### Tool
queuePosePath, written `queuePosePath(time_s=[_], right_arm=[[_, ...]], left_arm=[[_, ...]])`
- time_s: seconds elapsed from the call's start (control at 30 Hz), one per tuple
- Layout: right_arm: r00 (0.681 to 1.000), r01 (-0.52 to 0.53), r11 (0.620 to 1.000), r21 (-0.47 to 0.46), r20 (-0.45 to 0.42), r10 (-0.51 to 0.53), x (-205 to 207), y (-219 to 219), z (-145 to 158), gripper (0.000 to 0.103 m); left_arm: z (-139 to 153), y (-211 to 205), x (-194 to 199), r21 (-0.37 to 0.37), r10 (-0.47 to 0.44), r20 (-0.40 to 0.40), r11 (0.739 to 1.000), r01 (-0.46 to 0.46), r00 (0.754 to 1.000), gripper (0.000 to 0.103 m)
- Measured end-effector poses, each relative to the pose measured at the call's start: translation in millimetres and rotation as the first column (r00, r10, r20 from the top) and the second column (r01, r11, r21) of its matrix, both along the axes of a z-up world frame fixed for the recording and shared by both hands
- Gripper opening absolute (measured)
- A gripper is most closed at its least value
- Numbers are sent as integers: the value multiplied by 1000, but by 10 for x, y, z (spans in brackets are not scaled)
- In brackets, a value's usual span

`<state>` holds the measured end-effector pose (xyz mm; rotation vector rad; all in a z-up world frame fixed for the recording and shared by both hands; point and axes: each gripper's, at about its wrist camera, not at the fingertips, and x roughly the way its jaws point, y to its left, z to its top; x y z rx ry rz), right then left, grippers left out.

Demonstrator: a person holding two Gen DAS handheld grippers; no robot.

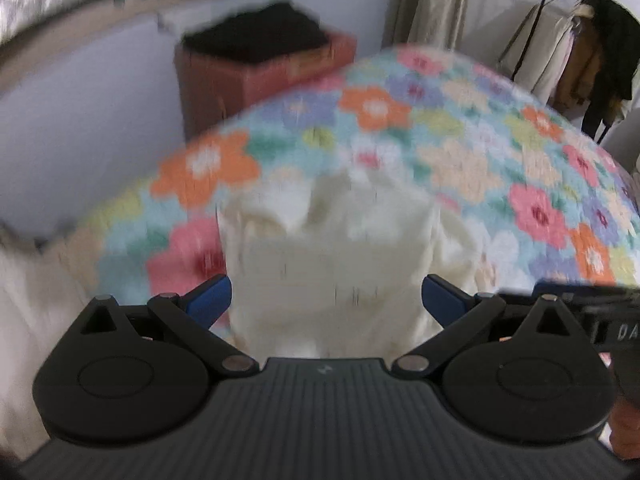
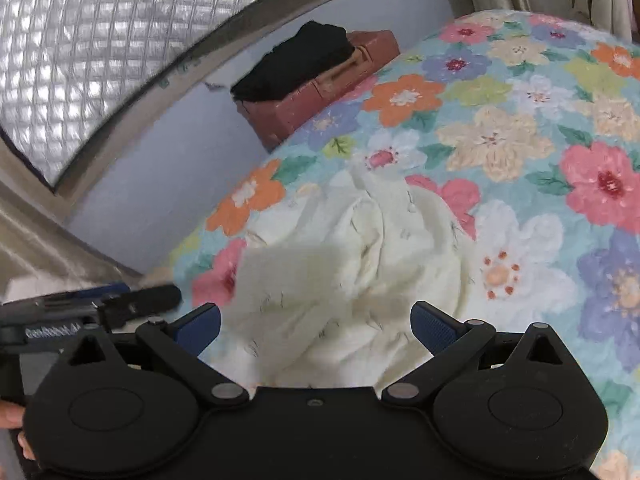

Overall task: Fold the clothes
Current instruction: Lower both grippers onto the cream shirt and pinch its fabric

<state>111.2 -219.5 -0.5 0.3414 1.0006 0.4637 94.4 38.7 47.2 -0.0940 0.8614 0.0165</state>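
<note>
Cream garment [image 2: 360, 264] lies bunched on the near left part of the floral bedspread [image 2: 520, 128], and we see it in both wrist views directly ahead of our grippers. In the right wrist view its cloth is rumpled into folds, with a flatter panel toward the left edge of the bed. Our left gripper [image 1: 326, 300] has its blue-padded jaws spread wide with nothing between them; the garment sits just beyond and below the fingertips. That view is blurred, so we can only say the cloth looks partly folded. Our right gripper [image 2: 316, 322] is likewise wide open and holds nothing, poised over the near edge of the garment. At the far left, beside the bed, a reddish-brown box [image 2: 320, 92] carries a dark folded item [image 2: 296, 60]. Far to the right in the left wrist view, coats hang on a rack [image 1: 576, 40].
</note>
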Motion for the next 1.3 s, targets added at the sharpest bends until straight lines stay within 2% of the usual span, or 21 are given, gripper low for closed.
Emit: queuePosePath(time_s=[0.17,0.23,0.33,0.4,0.47,0.5,0.6,0.7,0.83,0.93,1.0,1.03,1.1,1.13,1.2,1.23,1.27,1.3], right_arm=[[994,108,987,122,-45,-103,99,-200,-319,103],[989,139,983,121,-64,-132,149,-215,-429,103],[989,142,987,73,-54,-138,183,-199,-524,103],[985,168,984,64,-49,-165,221,-243,-586,103],[975,216,974,74,-71,-211,301,-333,-676,103],[966,248,965,85,-97,-240,346,-399,-745,103],[941,320,941,112,-152,-302,414,-580,-963,103],[922,367,921,130,-177,-343,447,-665,-1169,103],[910,387,903,188,-237,-340,529,-597,-1416,103],[920,360,919,159,-224,-321,581,-457,-1502,102],[933,336,931,141,-188,-308,607,-370,-1499,101],[936,330,934,138,-178,-305,631,-338,-1495,99],[940,321,937,135,-165,-299,693,-281,-1480,88],[942,317,940,129,-159,-296,716,-254,-1478,85],[946,308,944,116,-144,-291,758,-201,-1473,73],[946,311,945,98,-129,-298,765,-175,-1468,67],[945,317,944,87,-116,-306,769,-148,-1463,53],[943,325,940,100,-113,-314,754,-138,-1477,48]], left_arm=[[-238,-39,318,-27,-40,-71,999,38,997,103],[-466,75,335,-53,-25,-91,998,20,996,103],[-798,344,318,-108,21,-154,993,-38,988,103],[-978,570,328,-173,79,-213,978,-117,974,103],[-1059,733,366,-257,107,-244,951,-171,964,103],[-1066,770,369,-296,107,-231,939,-174,967,103],[-1127,722,435,-346,85,-212,925,-156,974,103],[-1268,540,572,-349,34,-215,931,-109,976,103],[-1417,441,693,-284,11,-218,956,-75,976,103],[-1444,597,763,-307,71,-187,943,-127,980,103],[-1478,679,840,-332,89,-194,931,-151,977,103],[-1510,682,886,-334,89,-202,930,-154,975,103],[-1580,666,962,-328,82,-222,932,-154,972,103],[-1647,657,987,-354,67,-247,922,-154,967,103],[-1795,647,1037,-425,29,-304,890,-163,952,103],[-1885,676,1045,-489,25,-332,851,-194,943,103],[-1949,695,1044,-529,22,-348,821,-216,937,102],[-1971,687,1051,-526,21,-350,823,-214,937,100]])
